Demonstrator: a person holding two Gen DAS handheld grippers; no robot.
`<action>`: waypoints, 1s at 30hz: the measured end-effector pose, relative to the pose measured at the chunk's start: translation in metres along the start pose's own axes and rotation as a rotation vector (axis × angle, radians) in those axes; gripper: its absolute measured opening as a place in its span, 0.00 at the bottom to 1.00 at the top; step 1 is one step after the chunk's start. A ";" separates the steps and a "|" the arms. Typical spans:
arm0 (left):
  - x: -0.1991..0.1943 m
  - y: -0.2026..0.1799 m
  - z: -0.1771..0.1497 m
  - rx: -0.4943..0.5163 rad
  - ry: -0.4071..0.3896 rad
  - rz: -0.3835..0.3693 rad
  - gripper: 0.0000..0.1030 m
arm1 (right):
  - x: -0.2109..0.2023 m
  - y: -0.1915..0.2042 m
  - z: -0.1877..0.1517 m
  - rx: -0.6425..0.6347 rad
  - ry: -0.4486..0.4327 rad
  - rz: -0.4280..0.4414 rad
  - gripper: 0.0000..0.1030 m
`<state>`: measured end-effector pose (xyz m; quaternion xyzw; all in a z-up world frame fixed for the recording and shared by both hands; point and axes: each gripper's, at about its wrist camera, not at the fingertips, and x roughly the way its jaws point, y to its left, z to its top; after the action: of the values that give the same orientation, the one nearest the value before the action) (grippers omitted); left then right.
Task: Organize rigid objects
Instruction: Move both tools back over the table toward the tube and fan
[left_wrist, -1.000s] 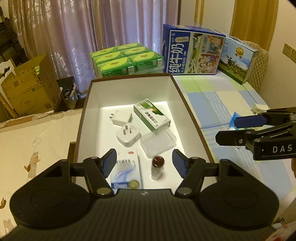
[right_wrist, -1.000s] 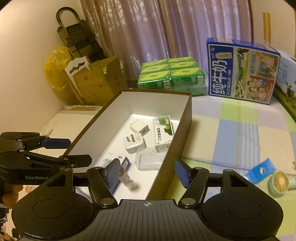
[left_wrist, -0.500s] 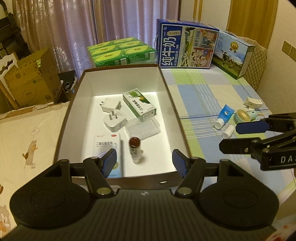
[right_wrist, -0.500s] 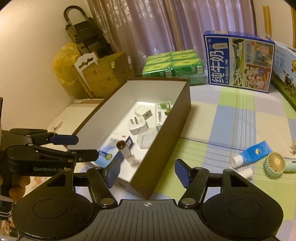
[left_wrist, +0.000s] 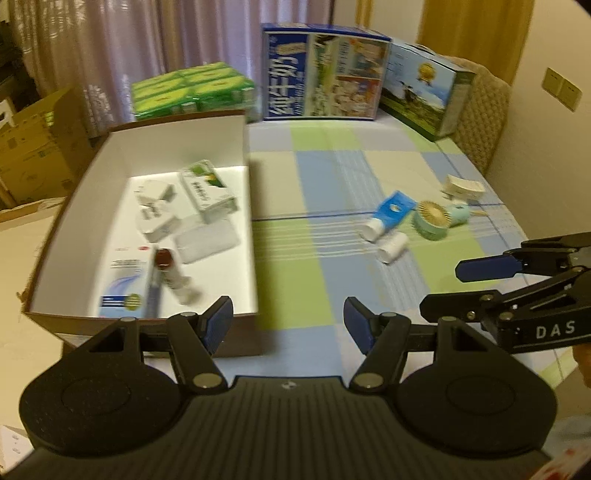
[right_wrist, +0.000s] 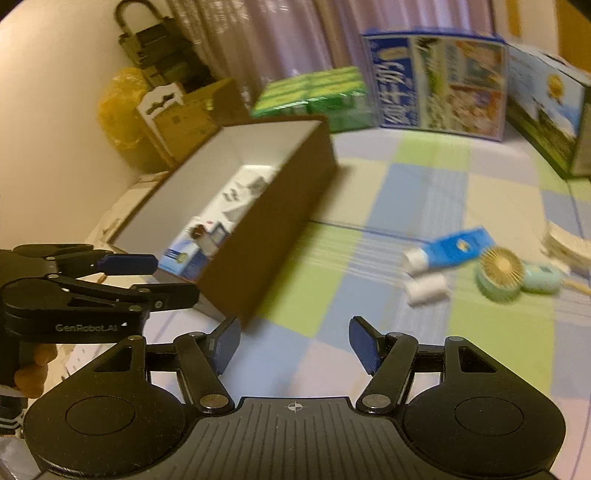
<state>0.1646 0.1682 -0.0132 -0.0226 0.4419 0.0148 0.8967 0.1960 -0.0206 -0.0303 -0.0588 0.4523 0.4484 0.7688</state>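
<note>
Brown box with white lining holds the sorted items on a checked cloth.
Both the left gripper and right gripper hang released, empty; blue tube and green fan lie outside, well apart from it.

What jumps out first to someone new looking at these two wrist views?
The long brown box with a white inside, at the left of the checked blue-and-green cloth, holds small cartons, white plugs and a brown-capped bottle. Loose on the cloth to its right lie a blue tube, a small white cylinder and a green handheld fan. Both the left gripper and right gripper are open and hold nothing.
</note>
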 end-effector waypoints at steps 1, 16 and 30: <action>0.002 -0.008 0.000 0.007 0.004 -0.007 0.61 | -0.003 -0.007 -0.003 0.015 0.000 -0.008 0.61; 0.044 -0.089 0.010 0.139 0.024 -0.134 0.60 | -0.053 -0.091 -0.031 0.224 -0.053 -0.141 0.61; 0.112 -0.126 0.011 0.261 0.023 -0.189 0.50 | -0.066 -0.153 -0.047 0.362 -0.078 -0.268 0.61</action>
<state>0.2477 0.0436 -0.0918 0.0525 0.4464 -0.1274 0.8842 0.2671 -0.1768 -0.0566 0.0379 0.4835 0.2559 0.8363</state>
